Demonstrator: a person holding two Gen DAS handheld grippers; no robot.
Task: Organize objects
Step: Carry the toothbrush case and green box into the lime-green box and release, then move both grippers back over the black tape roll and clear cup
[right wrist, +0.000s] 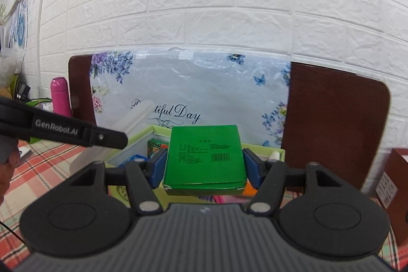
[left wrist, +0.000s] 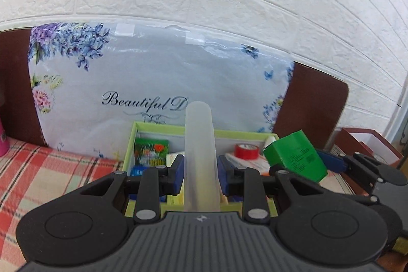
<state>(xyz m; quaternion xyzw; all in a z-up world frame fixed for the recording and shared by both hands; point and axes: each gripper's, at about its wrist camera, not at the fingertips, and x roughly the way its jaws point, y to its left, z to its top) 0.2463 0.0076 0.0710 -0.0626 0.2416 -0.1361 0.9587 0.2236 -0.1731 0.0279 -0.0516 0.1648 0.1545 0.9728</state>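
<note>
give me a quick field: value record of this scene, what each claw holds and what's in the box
left claw: shut on translucent tube, tube points forward over the box
right claw: shut on green carton, held above the box
box: light green, open top, on plaid cloth
box contents: red tape roll, colourful packet, other small items, hard to identify
backdrop: floral bag printed "Beautiful Day", leaning on a brown board, white brick wall
other: pink bottle at far left

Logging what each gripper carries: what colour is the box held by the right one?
Green, with small dark print and a barcode; the box shows best in the right wrist view.
</note>
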